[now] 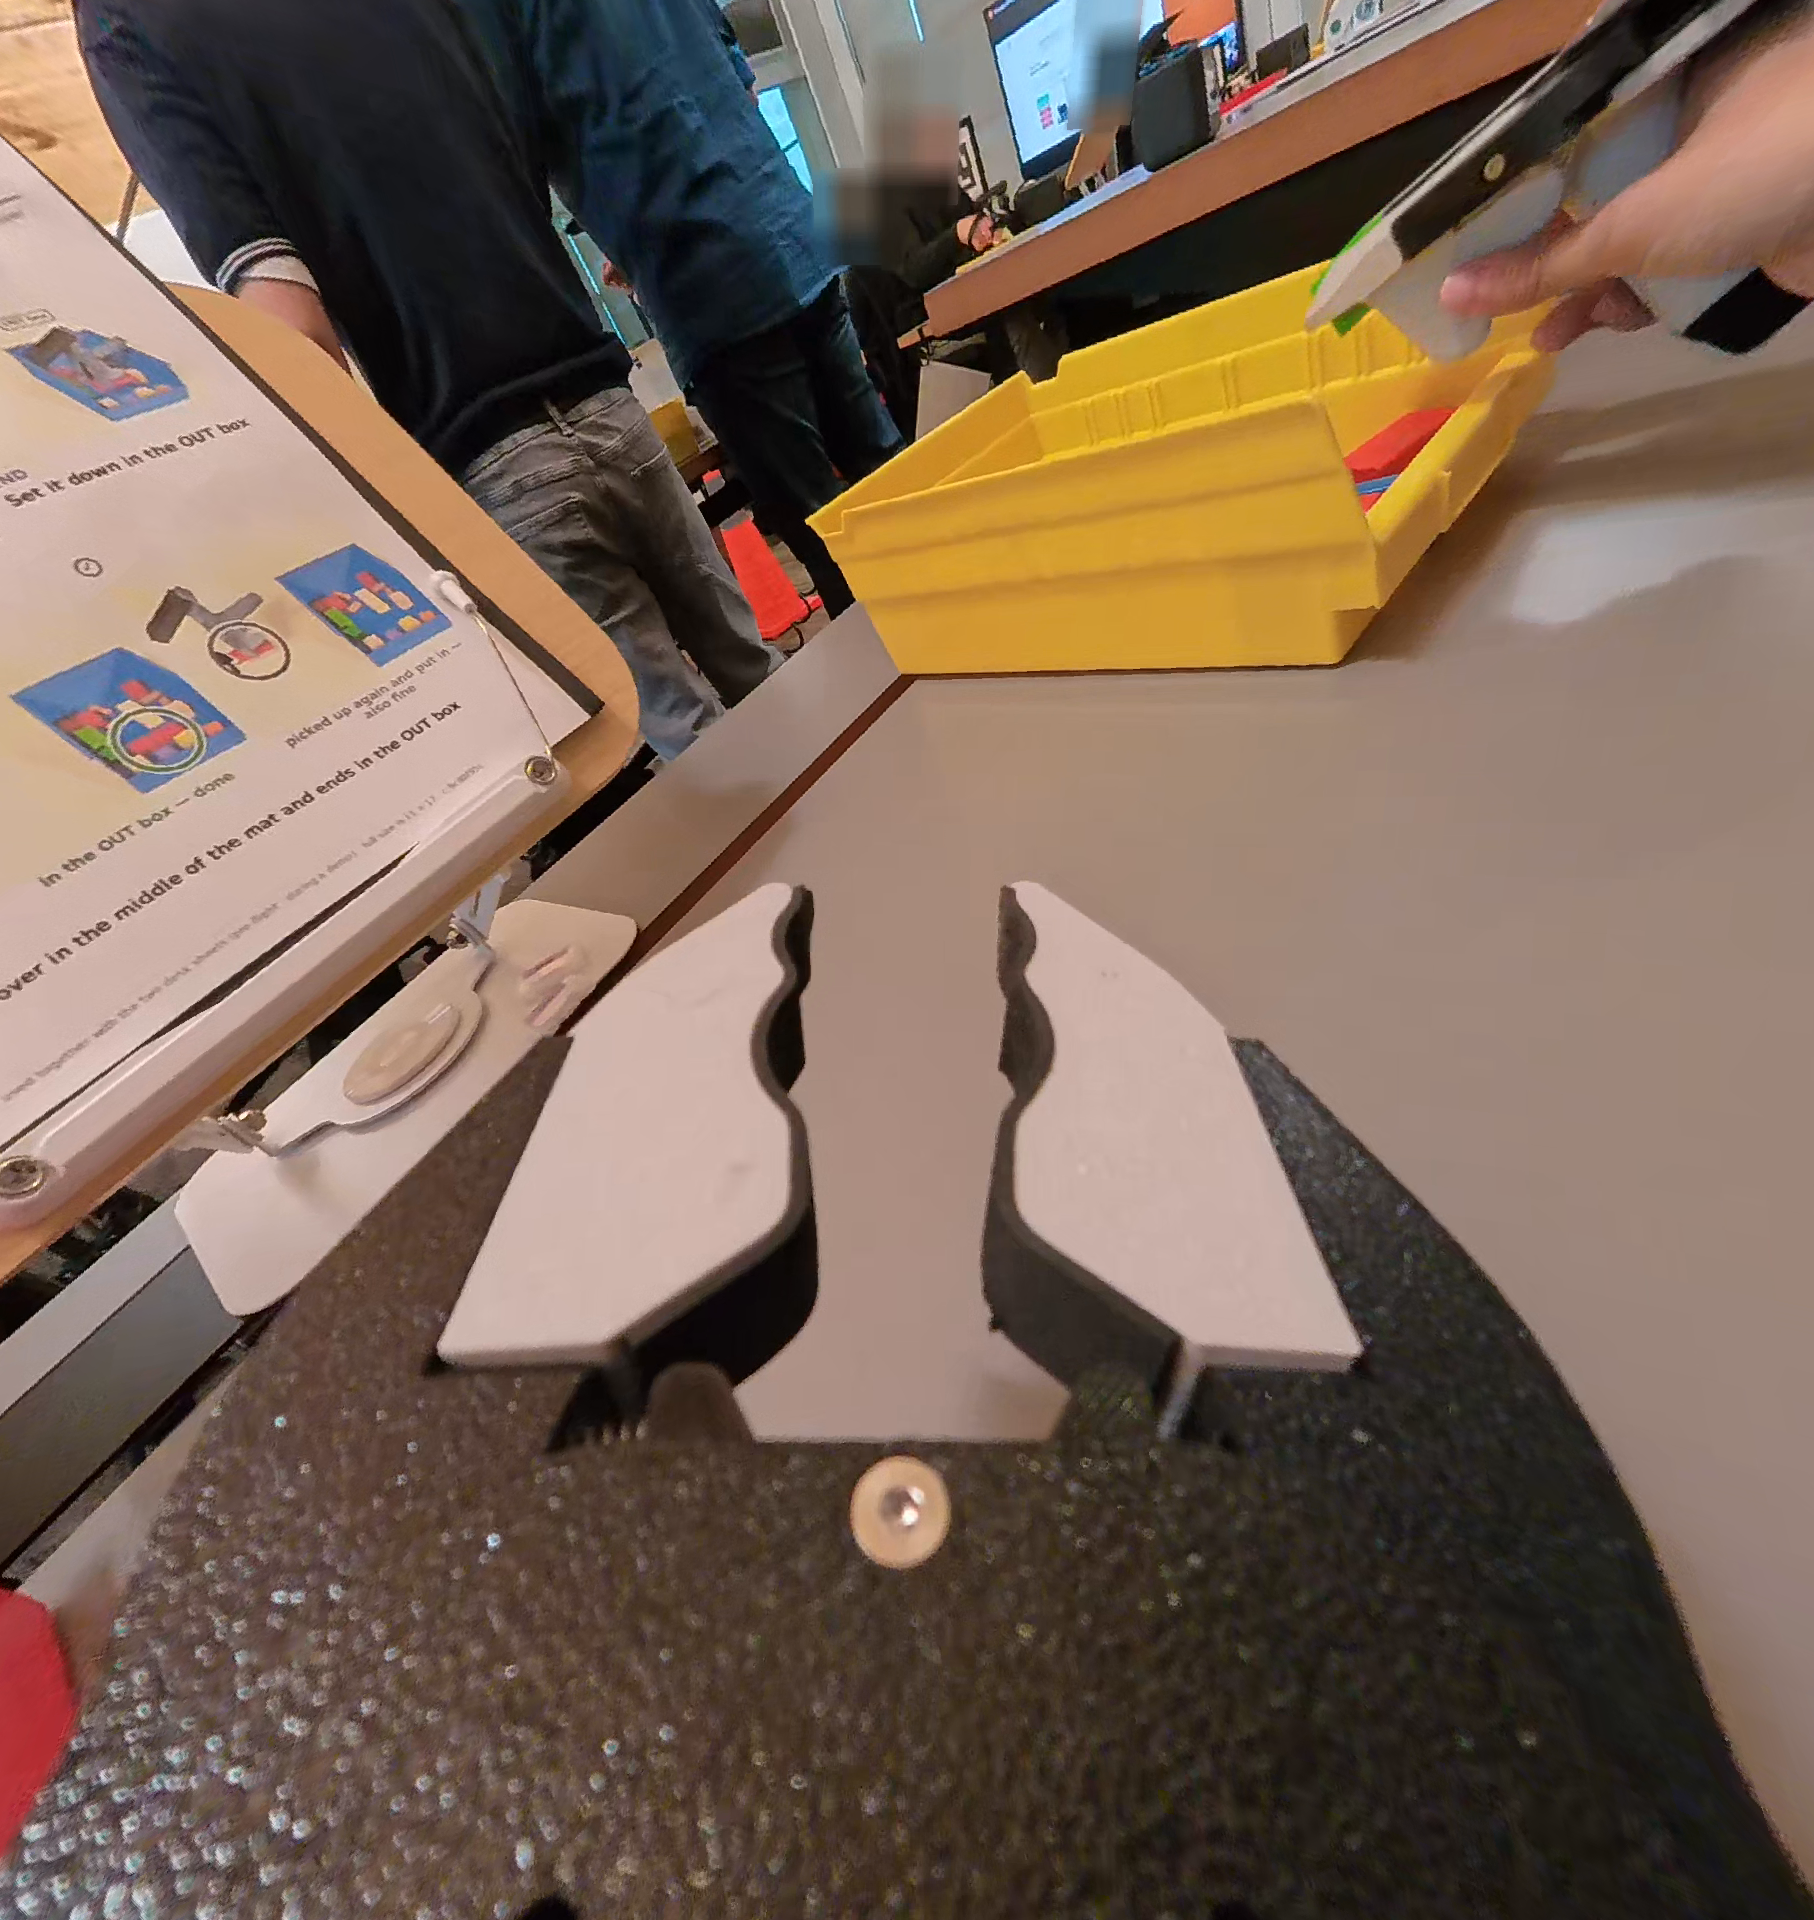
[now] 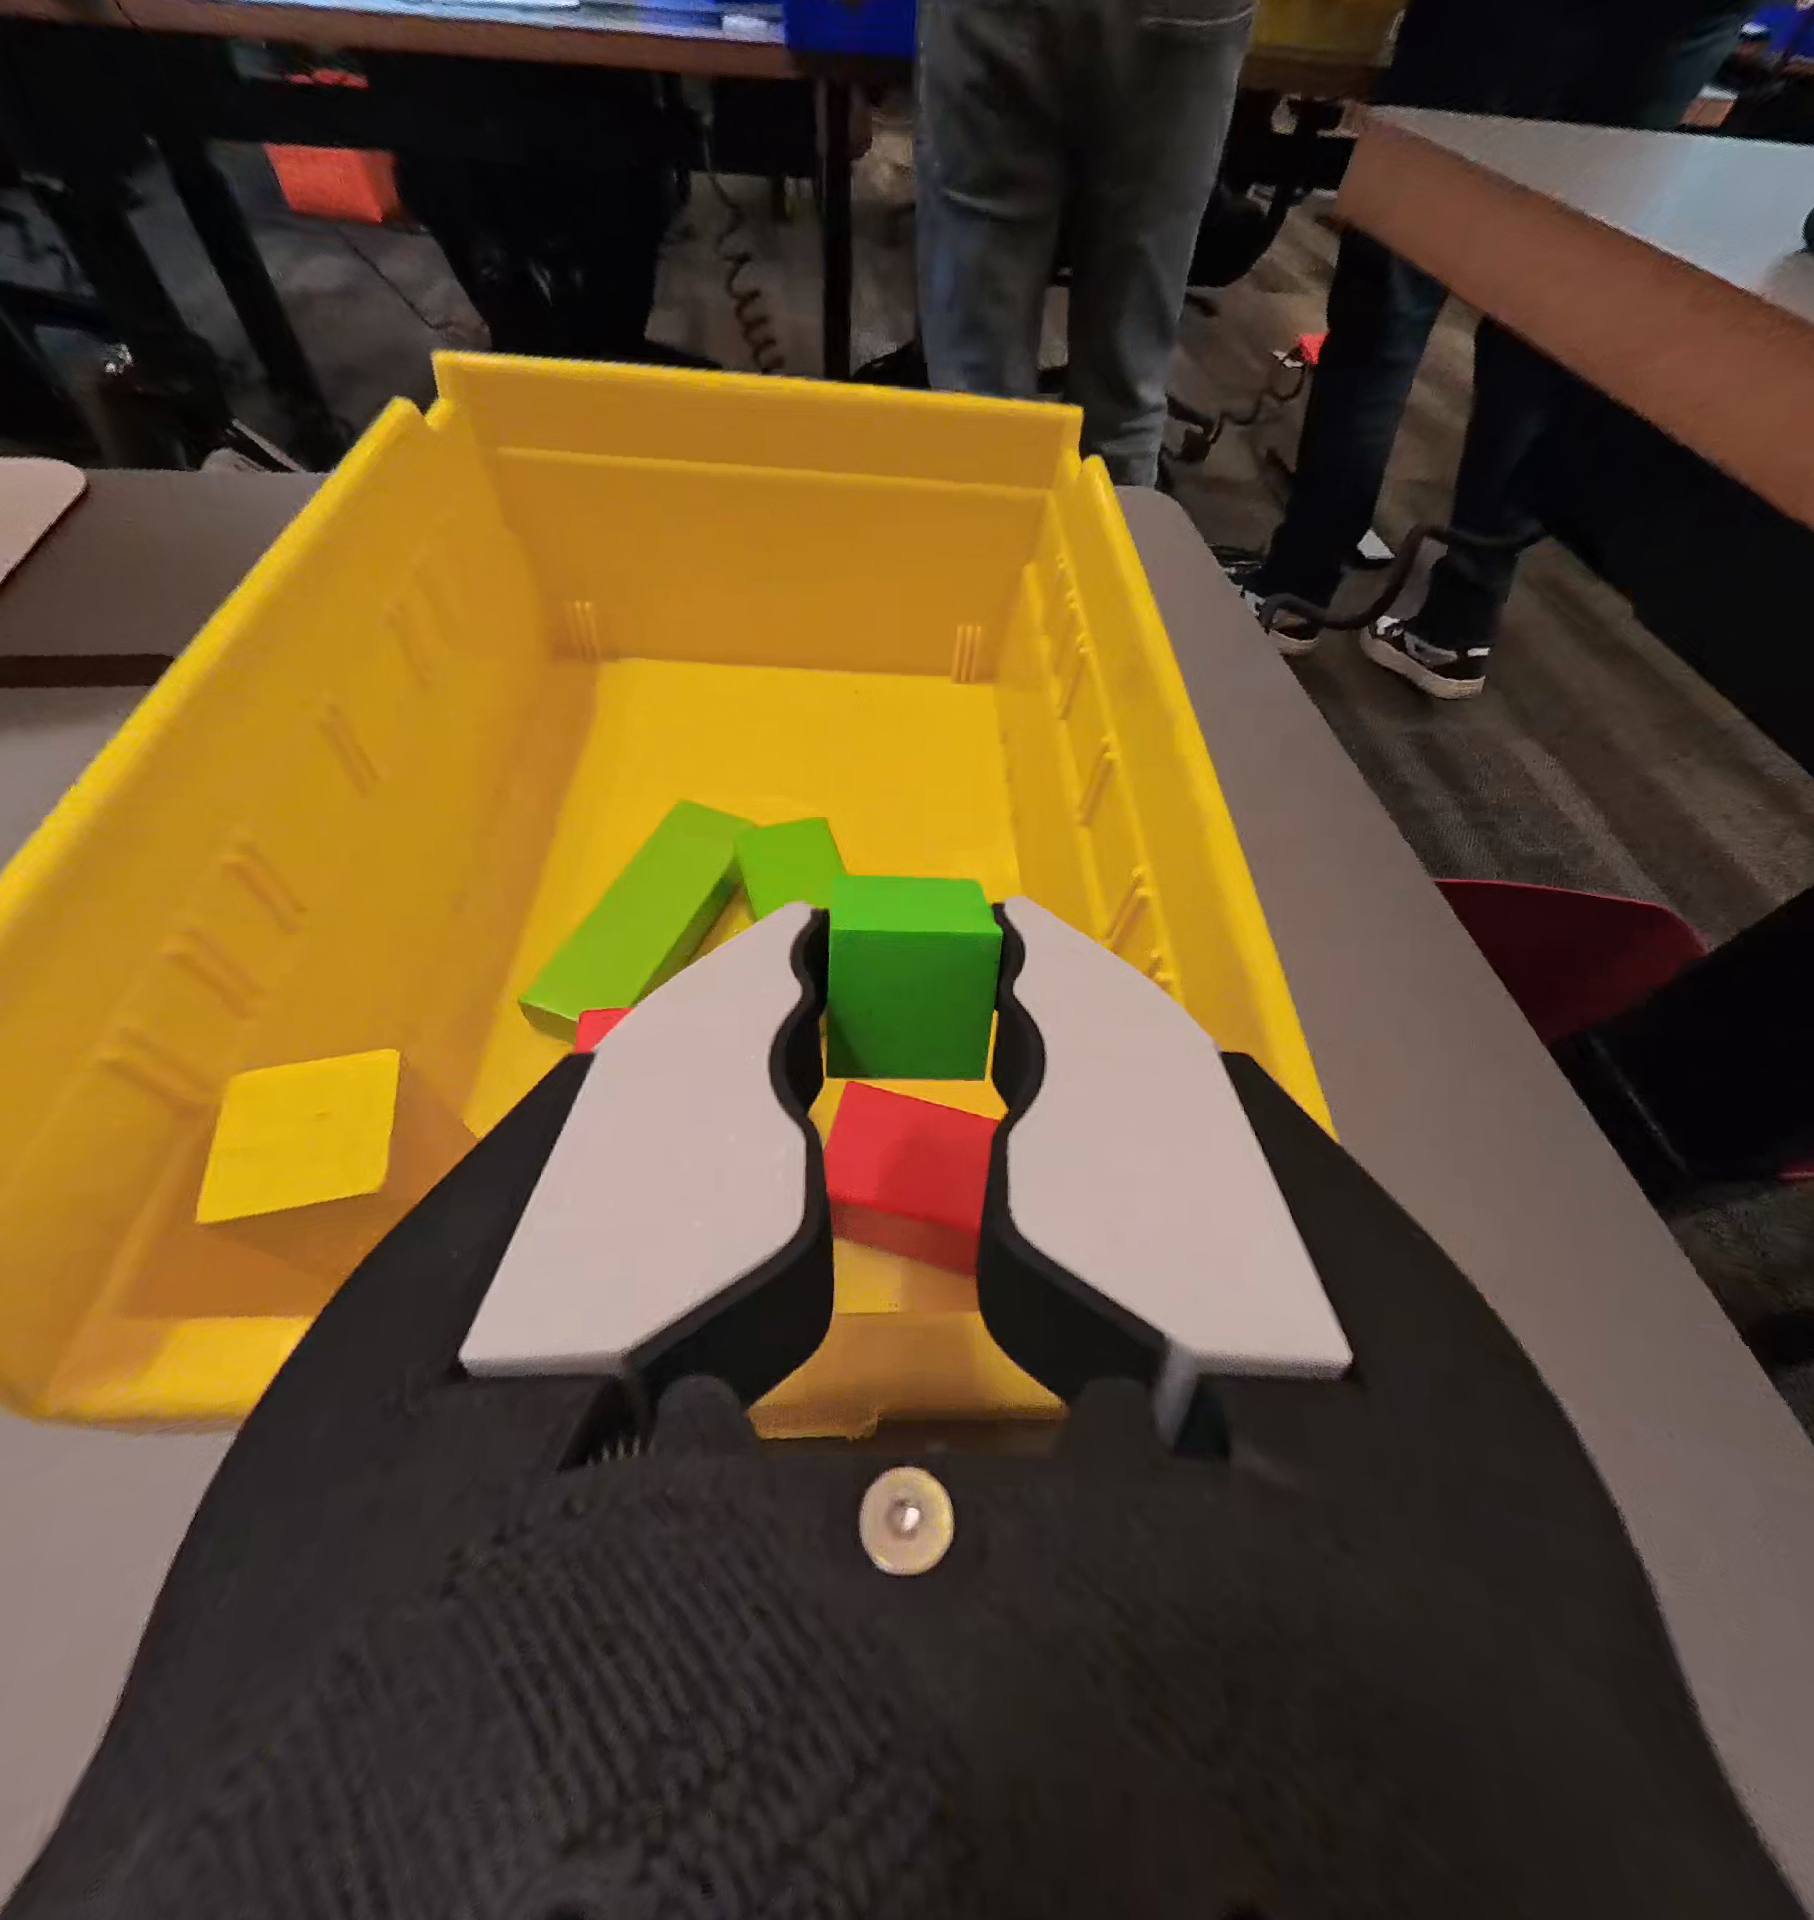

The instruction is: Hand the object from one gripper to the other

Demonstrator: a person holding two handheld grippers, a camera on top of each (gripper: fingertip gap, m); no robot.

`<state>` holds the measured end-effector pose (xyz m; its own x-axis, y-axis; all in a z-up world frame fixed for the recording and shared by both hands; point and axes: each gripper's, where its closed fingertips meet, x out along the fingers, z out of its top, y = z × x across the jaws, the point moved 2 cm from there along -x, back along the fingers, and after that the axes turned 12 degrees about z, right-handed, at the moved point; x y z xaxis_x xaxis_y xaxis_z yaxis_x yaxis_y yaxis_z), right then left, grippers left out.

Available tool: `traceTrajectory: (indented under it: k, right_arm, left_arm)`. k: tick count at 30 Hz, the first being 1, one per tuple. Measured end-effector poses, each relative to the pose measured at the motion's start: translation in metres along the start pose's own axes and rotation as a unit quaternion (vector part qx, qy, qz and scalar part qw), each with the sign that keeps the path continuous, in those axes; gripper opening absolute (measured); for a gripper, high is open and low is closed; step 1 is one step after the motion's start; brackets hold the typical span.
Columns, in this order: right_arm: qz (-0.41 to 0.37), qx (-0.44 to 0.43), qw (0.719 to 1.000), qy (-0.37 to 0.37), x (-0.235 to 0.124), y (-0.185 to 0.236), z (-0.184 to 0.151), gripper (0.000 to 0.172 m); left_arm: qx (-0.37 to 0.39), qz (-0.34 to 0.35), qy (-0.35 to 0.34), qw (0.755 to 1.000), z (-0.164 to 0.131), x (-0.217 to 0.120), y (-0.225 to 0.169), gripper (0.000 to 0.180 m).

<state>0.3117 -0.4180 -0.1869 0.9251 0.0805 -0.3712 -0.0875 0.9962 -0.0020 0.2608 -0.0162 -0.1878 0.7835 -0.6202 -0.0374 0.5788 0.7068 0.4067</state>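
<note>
The right gripper (image 2: pixel 908 935) holds a green block (image 2: pixel 908 982) above the yellow bin (image 2: pixel 259 790), both pads pressed against the block's side faces near the fingertips. It grips the block high and by the sides, which leaves the top and the far face free, probably so that a second pair of fingers has room to take it. From the left wrist view the same gripper (image 1: pixel 1344 301) shows over the bin's (image 1: pixel 1090 561) far wall, carried by a hand (image 1: pixel 1713 197), with a sliver of green at its tip.

Inside the bin lie the remaining pieces: a long light green block (image 2: pixel 633 914) and a shorter one (image 2: pixel 783 862) toward the bin's middle, a red block (image 2: pixel 908 1164) directly under the held one, and a yellow block (image 2: pixel 305 1132) against the bin's left wall. The bin probably serves as the stock from which pieces are drawn.

The left gripper (image 1: pixel 903 935) waits well short of the bin, low over the grey table (image 1: pixel 1402 935), its jaws moderately apart with nothing between them. That looks like a ready stance for receiving. An instruction sheet (image 1: pixel 155 623) stands on a stand to the bin's left, facing the person.
</note>
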Motion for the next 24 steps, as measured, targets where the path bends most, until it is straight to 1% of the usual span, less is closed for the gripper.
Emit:
traceTrajectory:
  k: [2,4,5,7,10,13,14,16,17,19,21,24]
  right_arm:
    - [-0.002,-0.023,1.000,0.021,0.005,0.000,-0.007,0.030]
    - [-0.021,-0.054,0.996,0.066,0.010,-0.001,-0.018,0.030]
    - [-0.030,-0.072,0.994,0.072,0.012,-0.001,-0.018,0.030]
    - [-0.026,-0.088,0.992,0.088,0.016,0.002,-0.019,0.030]
    - [-0.021,-0.090,0.988,0.123,0.024,0.000,-0.023,0.030]
    - [-0.004,-0.052,0.984,0.169,0.032,-0.003,-0.031,0.030]
    - [-0.011,-0.043,0.982,0.183,0.034,-0.006,-0.033,0.030]
    - [-0.020,-0.054,0.978,0.201,0.038,-0.008,-0.037,0.030]
    - [-0.020,-0.065,0.976,0.206,0.040,-0.007,-0.039,0.032]
    - [-0.027,-0.073,0.975,0.209,0.041,-0.006,-0.044,0.047]
    - [-0.042,-0.068,0.980,0.184,0.038,-0.008,-0.043,0.049]
    - [-0.040,-0.051,0.987,0.144,0.034,-0.007,-0.035,0.060]
  left_arm:
    - [-0.010,-0.002,-0.003,1.000,0.001,-0.001,0.000,0.032]
    - [-0.017,-0.002,-0.007,1.000,0.002,-0.001,0.001,0.031]
    - [-0.018,-0.001,-0.007,1.000,0.002,-0.001,0.002,0.030]
    - [-0.022,-0.002,-0.005,1.000,0.000,-0.001,0.003,0.030]
    - [-0.036,-0.005,-0.002,0.999,-0.003,-0.001,0.003,0.028]
    - [-0.032,-0.008,0.005,0.999,-0.005,0.000,0.001,0.028]
    - [-0.032,-0.010,0.007,0.999,-0.006,0.001,0.001,0.028]
    - [-0.030,-0.015,0.011,0.999,-0.007,0.001,-0.002,0.028]
    - [-0.029,-0.016,0.012,0.999,-0.008,0.002,-0.003,0.028]
    - [-0.028,-0.020,0.017,0.999,-0.009,0.003,-0.004,0.028]
    - [-0.026,-0.020,0.019,0.999,-0.009,0.003,-0.005,0.028]
    - [-0.030,-0.018,0.016,0.999,-0.007,0.002,-0.003,0.028]
